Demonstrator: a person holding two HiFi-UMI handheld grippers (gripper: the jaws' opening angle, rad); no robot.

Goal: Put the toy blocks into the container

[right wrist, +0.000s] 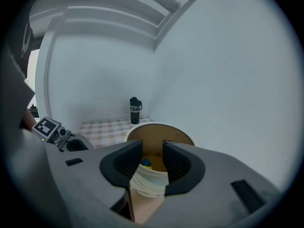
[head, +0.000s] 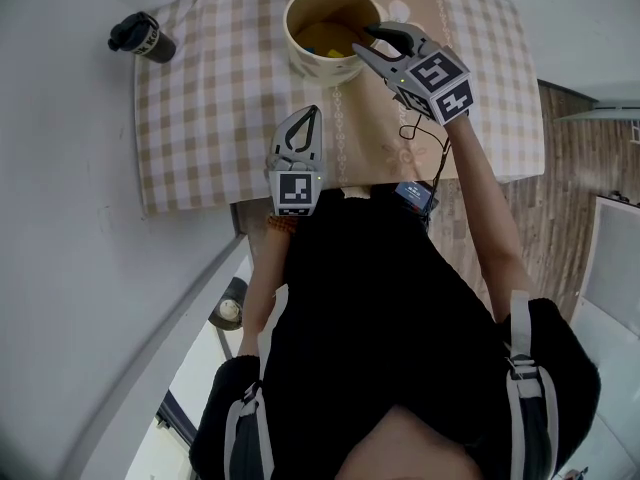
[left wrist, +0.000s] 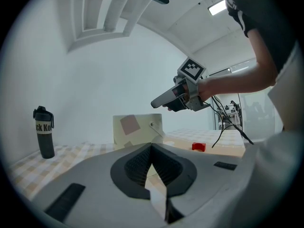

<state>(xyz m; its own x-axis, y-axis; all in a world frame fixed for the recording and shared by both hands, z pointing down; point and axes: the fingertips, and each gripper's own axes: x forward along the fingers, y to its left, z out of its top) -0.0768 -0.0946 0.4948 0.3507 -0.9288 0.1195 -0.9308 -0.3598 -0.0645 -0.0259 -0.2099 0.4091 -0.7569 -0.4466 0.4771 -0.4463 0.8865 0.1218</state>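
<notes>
Head view: right gripper [head: 368,40] fingers apart, empty, tips over rim of container [head: 300,56]; yellow blocks [head: 322,36] inside. Left gripper [head: 312,116] fingers closed, empty, over table [head: 200,118].
Left gripper view: red block [left wrist: 198,147] on table, ahead-right of fingers, so at least one block left to load.
Right gripper view: blue block [right wrist: 146,163] in container, just beyond finger gap.
</notes>
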